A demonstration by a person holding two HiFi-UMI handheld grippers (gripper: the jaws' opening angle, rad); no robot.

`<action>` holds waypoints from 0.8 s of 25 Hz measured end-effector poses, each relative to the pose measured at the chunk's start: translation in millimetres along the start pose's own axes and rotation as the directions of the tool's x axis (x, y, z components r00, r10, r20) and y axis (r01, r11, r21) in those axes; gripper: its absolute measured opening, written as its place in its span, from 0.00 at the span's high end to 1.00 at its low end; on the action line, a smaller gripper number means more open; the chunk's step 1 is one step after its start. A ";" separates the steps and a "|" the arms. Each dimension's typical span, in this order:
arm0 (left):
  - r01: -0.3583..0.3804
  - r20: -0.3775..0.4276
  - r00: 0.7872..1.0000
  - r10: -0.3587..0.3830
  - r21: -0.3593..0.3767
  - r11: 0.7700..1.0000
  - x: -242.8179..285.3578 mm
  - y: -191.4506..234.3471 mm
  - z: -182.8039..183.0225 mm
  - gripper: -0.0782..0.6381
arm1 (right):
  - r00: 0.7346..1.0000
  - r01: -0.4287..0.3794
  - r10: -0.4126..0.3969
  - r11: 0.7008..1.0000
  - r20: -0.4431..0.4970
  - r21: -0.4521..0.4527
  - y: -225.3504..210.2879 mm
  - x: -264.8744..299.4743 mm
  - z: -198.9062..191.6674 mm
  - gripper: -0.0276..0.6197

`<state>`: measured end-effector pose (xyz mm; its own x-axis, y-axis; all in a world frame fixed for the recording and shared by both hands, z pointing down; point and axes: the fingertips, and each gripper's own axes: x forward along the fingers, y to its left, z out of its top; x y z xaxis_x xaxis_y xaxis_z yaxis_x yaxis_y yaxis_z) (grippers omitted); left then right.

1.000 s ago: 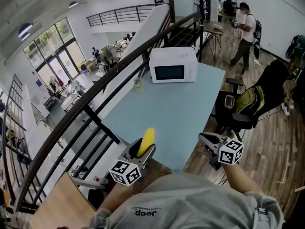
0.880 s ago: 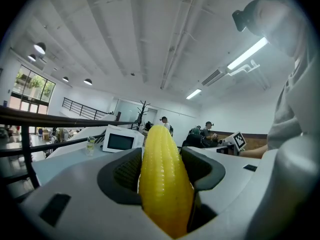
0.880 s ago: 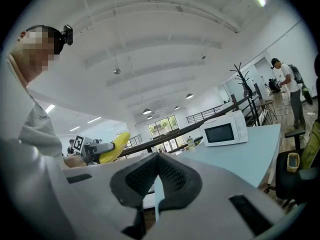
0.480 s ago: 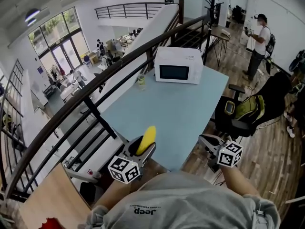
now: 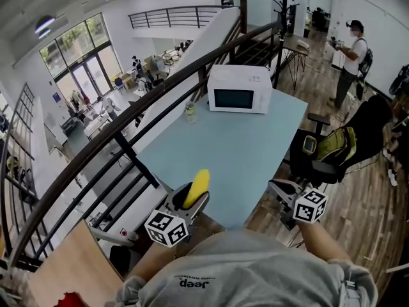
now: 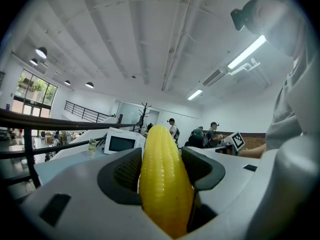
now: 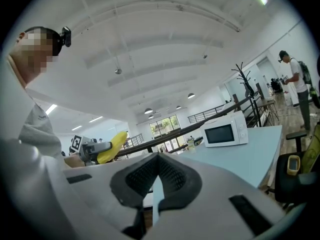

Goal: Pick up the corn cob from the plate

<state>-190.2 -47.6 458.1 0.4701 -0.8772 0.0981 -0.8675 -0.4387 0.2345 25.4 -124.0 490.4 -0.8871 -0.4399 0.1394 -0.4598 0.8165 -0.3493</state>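
Observation:
A yellow corn cob [image 5: 197, 187] sticks up and forward out of my left gripper [image 5: 192, 199], which is shut on it just over the near edge of the light blue table [image 5: 243, 152]. In the left gripper view the corn cob [image 6: 165, 184] fills the space between both dark pads [image 6: 129, 170]. My right gripper [image 5: 276, 185] hovers at the table's near right corner, its jaws together with nothing between them. From the right gripper view the corn cob [image 7: 112, 145] shows at the left in the other gripper. No plate is in view.
A white microwave [image 5: 239, 89] stands at the table's far end, with a small jar [image 5: 190, 111] at the left edge. A dark railing [image 5: 128, 117] runs along the left over a drop. An office chair with a green backpack [image 5: 332, 142] is right; a person [image 5: 351, 47] stands beyond.
The head view has shifted slightly. Both grippers and the corn cob stay where they were.

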 end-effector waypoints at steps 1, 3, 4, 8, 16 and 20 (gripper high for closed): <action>-0.001 0.000 1.000 0.001 0.001 1.000 -0.4 0.2 0.2 0.52 | 1.000 0.003 -0.003 1.000 -0.003 -0.007 -0.5 -0.3 -0.5 0.93; -0.003 0.000 1.000 0.003 0.003 1.000 -1.2 0.7 0.7 0.52 | 1.000 0.006 -0.006 1.000 -0.005 -0.016 -0.7 -0.4 -0.7 0.93; -0.004 0.001 1.000 0.004 0.003 1.000 -1.7 0.8 1.0 0.52 | 1.000 0.006 -0.006 1.000 -0.006 -0.020 -0.5 -0.5 -0.7 0.94; -0.005 0.003 1.000 0.004 0.009 1.000 -4.0 0.2 3.1 0.52 | 1.000 0.009 -0.010 1.000 -0.010 -0.027 1.0 -1.4 -0.9 0.93; -0.009 0.010 1.000 0.009 0.009 1.000 -6.5 0.0 6.0 0.52 | 1.000 0.001 -0.002 1.000 -0.009 -0.030 4.0 -1.2 -0.5 0.93; -0.014 0.013 1.000 0.014 0.010 1.000 -9.0 0.9 4.8 0.52 | 1.000 -0.001 0.001 0.999 -0.005 -0.035 5.3 -1.7 -1.1 0.94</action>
<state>-196.0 -41.0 452.8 0.4559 -0.8856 0.0884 -0.8755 -0.4283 0.2237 24.4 -118.5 489.4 -0.8879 -0.4371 0.1435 -0.4597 0.8296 -0.3170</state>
